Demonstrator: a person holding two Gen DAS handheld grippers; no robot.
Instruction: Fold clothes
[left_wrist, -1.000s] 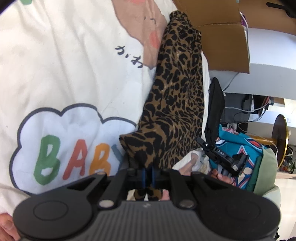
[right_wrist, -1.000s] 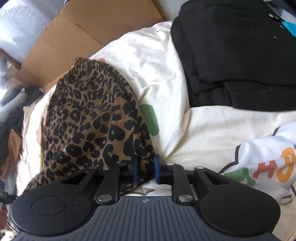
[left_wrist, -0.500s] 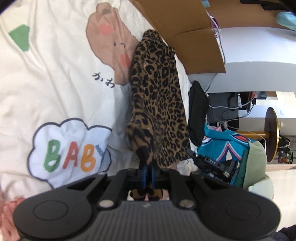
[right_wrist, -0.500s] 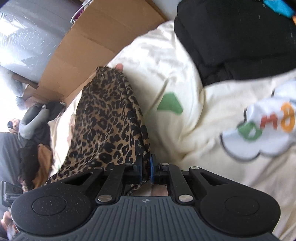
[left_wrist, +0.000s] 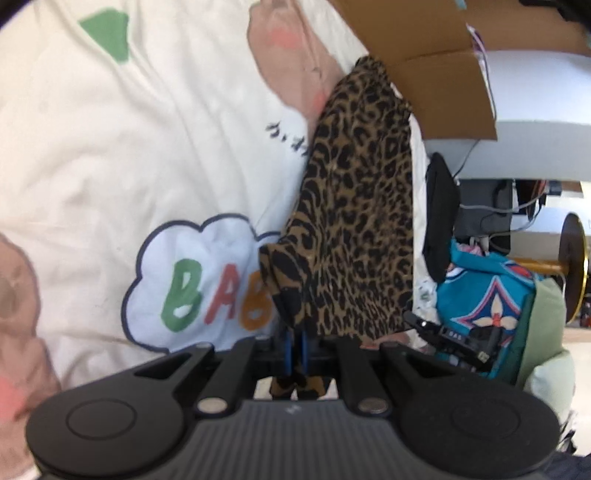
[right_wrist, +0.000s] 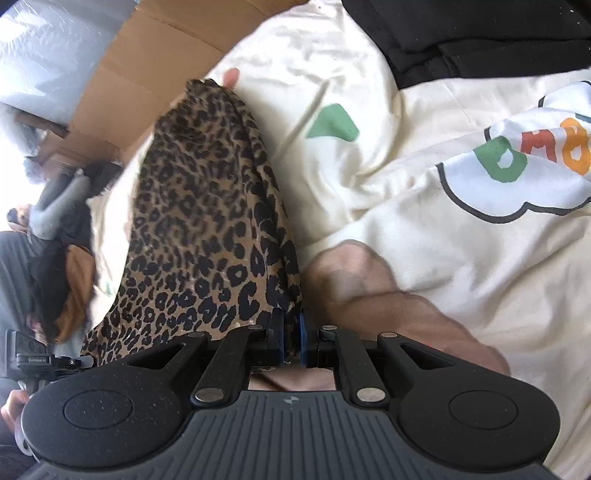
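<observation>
Left gripper (left_wrist: 295, 345): clamped on a corner of the leopard-print cloth (left_wrist: 354, 221).
Right gripper (right_wrist: 291, 341): clamped on another corner.
Cloth: stretched over the cream blanket (left_wrist: 129, 147).
Beyond: cardboard box (left_wrist: 436, 66).

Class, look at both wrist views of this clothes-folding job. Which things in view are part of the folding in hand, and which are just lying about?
In the job:
- leopard-print garment
- left gripper, shut on it
- right gripper, shut on it
- cream printed bedcover beneath

Lying about:
- cardboard box
- black folded clothes
- teal patterned cloth
</observation>
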